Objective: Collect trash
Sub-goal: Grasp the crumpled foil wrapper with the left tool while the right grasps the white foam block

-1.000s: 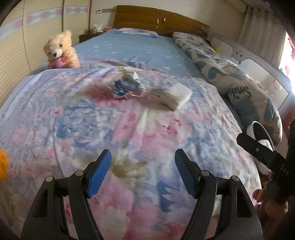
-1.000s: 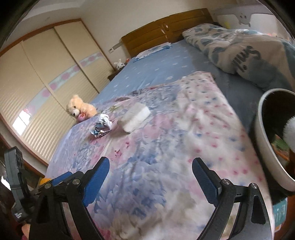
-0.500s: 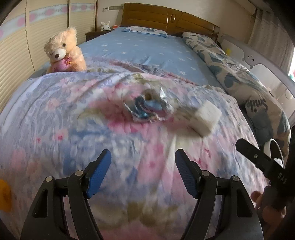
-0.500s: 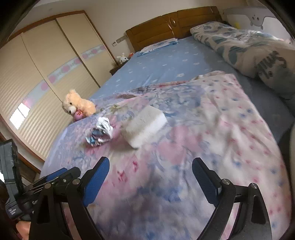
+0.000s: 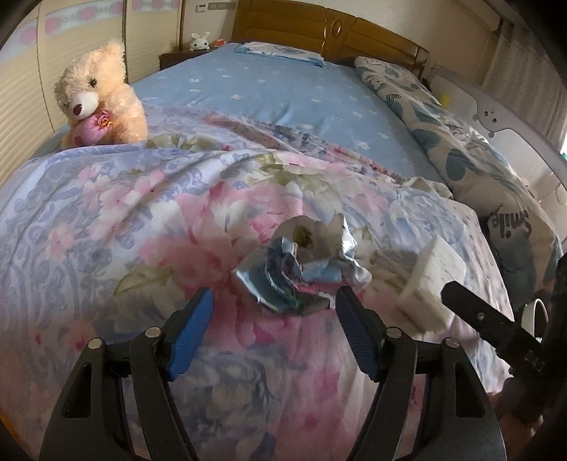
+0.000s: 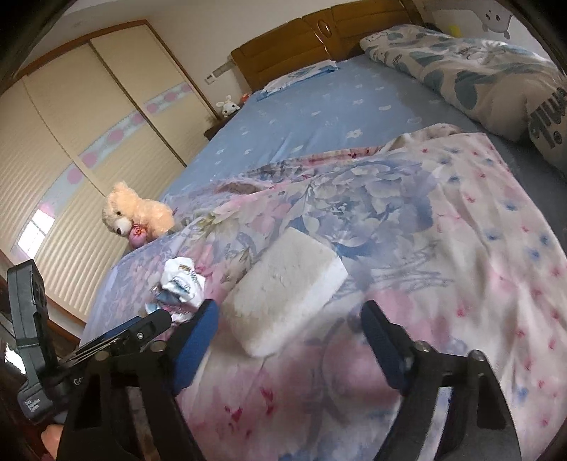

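Note:
A crumpled silver-blue foil wrapper [image 5: 301,269] lies on the floral quilt [image 5: 141,212], just ahead of my open left gripper [image 5: 274,301], nearer its right finger. A white foam block [image 5: 430,283] lies to the wrapper's right. In the right wrist view the foam block [image 6: 287,287] sits just ahead of my open right gripper [image 6: 287,317], nearer its left finger, with the wrapper [image 6: 180,287] to its left. The left gripper [image 6: 120,337] shows at the lower left there. Neither gripper holds anything.
A plush bear [image 5: 99,99] sits at the quilt's left edge by the wardrobe [image 6: 88,142]. A rolled patterned duvet [image 5: 478,170] lies along the right side. The blue sheet [image 5: 276,95] and wooden headboard [image 5: 329,32] are beyond.
Both grippers have moved forward over the quilt. The wrapper now sits close to the left fingertips and the foam block close to the right ones. Both stay open.

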{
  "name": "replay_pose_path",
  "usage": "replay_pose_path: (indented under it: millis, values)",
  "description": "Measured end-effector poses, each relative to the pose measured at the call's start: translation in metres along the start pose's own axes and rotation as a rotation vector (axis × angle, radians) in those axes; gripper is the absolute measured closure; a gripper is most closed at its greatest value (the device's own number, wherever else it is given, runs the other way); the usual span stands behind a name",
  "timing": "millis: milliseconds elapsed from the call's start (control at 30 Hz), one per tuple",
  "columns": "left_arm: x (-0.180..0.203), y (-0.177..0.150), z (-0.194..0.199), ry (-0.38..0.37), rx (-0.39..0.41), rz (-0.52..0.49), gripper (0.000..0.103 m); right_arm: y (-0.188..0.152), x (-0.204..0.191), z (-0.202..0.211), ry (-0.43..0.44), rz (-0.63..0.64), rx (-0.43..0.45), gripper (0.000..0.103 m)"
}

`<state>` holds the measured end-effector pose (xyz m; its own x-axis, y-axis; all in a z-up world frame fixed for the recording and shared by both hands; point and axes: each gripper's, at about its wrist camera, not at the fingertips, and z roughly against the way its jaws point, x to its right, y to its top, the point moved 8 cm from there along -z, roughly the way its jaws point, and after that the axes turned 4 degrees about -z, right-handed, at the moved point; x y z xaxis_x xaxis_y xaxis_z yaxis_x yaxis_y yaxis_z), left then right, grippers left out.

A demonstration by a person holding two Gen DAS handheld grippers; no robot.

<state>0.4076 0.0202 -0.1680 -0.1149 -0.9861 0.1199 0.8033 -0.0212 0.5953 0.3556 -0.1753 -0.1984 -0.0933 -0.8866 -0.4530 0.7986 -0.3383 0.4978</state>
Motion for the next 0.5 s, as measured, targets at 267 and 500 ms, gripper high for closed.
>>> replay_pose_path:
  millis: [267, 500]
  values:
    - [0.009, -0.002, -0.004, -0.002, 0.009, -0.046, 0.07, 0.003, -0.003, -0.007, -0.005, 0.037, -0.001, 0.064]
    - [0.015, -0.017, 0.022, -0.032, 0.025, -0.022, 0.071, -0.001, -0.001, 0.014, 0.052, 0.012, 0.013, 0.086]
